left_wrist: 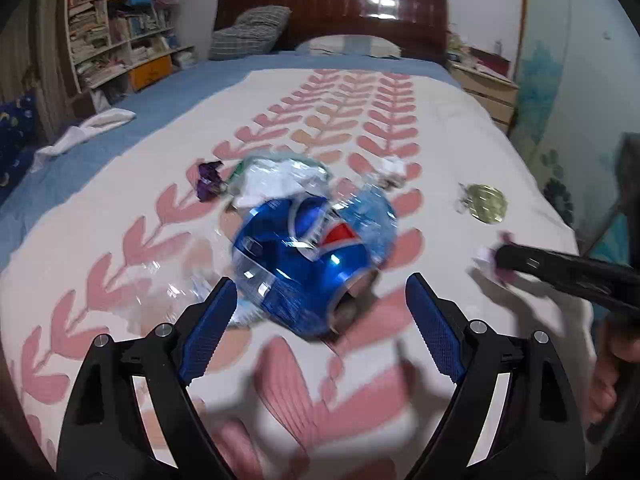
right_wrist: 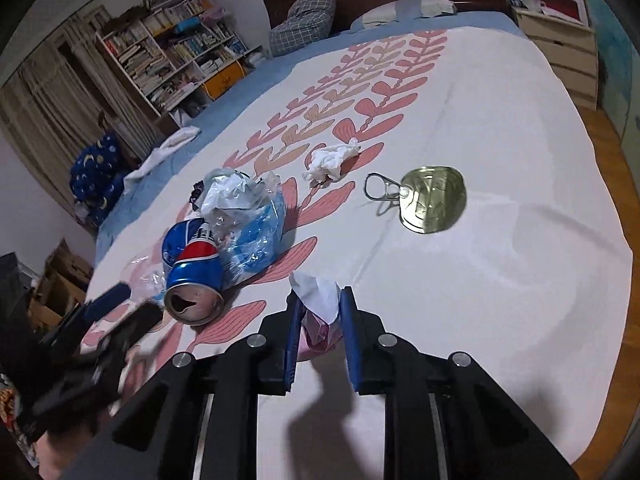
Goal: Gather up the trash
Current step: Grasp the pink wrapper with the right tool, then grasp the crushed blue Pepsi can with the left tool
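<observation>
A crushed blue Pepsi can [left_wrist: 296,256] lies on the bedspread [left_wrist: 460,128], just ahead of my open, empty left gripper [left_wrist: 318,300]; it also shows in the right wrist view [right_wrist: 192,276]. Behind it lie a clear plastic bag with white paper [right_wrist: 244,216], a purple wrapper [left_wrist: 208,180], a crumpled tissue [right_wrist: 332,158] and a gold can lid with pull ring [right_wrist: 428,200]. My right gripper [right_wrist: 318,312] is shut on a pink-and-white paper scrap [right_wrist: 318,308] low over the bed. The left gripper [right_wrist: 104,312] shows blurred at the left.
The bed has a dark wooden headboard [left_wrist: 332,8] and pillows [left_wrist: 248,32]. A bookshelf [left_wrist: 120,28] stands at the left, a nightstand [left_wrist: 484,88] at the right. A white cloth [left_wrist: 84,132] lies on the blue sheet.
</observation>
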The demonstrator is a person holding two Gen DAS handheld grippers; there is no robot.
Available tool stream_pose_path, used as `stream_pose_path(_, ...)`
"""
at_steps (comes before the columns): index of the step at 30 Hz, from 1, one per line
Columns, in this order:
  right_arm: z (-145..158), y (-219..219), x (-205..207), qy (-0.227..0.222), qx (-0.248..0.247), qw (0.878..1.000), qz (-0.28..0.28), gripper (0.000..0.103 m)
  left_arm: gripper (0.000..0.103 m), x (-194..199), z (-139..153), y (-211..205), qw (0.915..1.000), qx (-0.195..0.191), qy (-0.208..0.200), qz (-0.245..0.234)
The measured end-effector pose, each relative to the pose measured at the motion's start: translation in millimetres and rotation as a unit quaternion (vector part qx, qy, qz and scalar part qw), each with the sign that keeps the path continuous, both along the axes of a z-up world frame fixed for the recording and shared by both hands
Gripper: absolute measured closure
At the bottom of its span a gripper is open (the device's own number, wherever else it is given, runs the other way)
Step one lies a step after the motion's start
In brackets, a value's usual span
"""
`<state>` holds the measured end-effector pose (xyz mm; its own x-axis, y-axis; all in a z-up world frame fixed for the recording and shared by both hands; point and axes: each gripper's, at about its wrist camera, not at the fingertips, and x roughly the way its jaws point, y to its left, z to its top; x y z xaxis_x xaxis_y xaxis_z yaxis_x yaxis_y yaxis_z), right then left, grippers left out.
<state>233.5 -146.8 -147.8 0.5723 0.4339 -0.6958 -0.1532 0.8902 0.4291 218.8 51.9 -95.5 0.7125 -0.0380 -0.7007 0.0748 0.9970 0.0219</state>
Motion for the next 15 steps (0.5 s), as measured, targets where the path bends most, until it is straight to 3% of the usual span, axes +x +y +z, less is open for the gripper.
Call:
stream_pose_path(5,1,-9,-2,0.003,0.007,1.000,0.000,0.083,0.018,15,-13,-3,0.9992,-0.026,0.029,-0.006)
stream_pose_path(6,0,-10,-2,0.004,0.007,1.000,0.001,0.083,0.024,17,-14,-4,0.9990,-0.031,0.032,-0.008)
stream_pose_path(9,0,-12,-2,0.008,0.010,1.000,0.000,0.083,0.065,25,-22,-9,0.9979,-0.029,0.056,-0.018)
stream_pose_path(10,0,-13,-1,0.009,0.011,1.000,0.001,0.083,0.071,28,-25,-10,0.9973,-0.029,0.065,-0.020)
stream_pose_path(15,4,-14,-3,0.006,0.010,1.000,0.003,0.083,0.072,28,-25,-10,0.9968,-0.046,0.063,-0.021)
